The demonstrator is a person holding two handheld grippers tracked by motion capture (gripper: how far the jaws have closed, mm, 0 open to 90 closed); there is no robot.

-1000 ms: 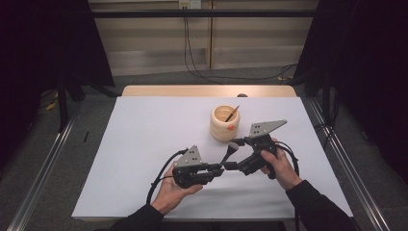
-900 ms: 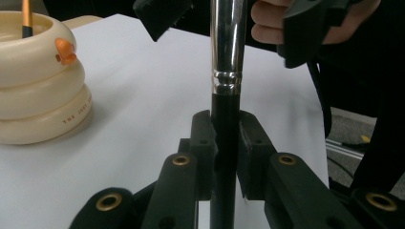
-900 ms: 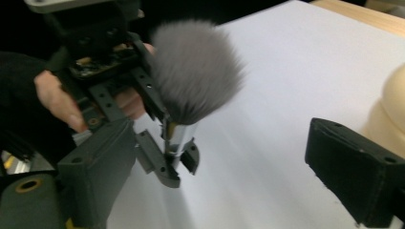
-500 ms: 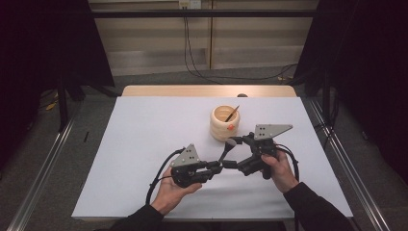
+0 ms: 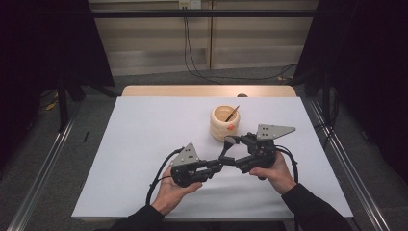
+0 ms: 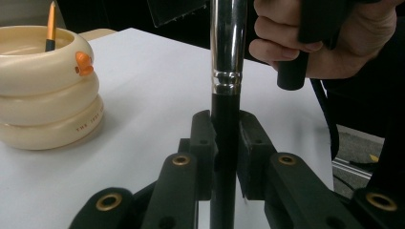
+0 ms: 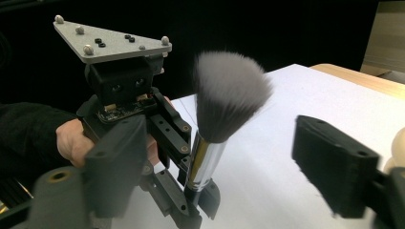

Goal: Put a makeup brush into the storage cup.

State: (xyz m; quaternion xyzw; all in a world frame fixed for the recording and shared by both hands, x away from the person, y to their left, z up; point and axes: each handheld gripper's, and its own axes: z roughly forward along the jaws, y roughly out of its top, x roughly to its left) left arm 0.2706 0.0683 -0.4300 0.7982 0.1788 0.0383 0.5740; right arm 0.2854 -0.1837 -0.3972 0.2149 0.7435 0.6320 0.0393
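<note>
Left gripper view: brush between claw pads.

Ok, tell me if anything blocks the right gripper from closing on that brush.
Nothing visible does. The left gripper clamps the brush by its black handle, bristles up. The right gripper has just been closing, its jaws either side of the brush with open air between, not yet touching it.

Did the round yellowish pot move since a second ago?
No. The pot stands at the same spot on the white table cover, just below the wooden table edge, as before.
</note>
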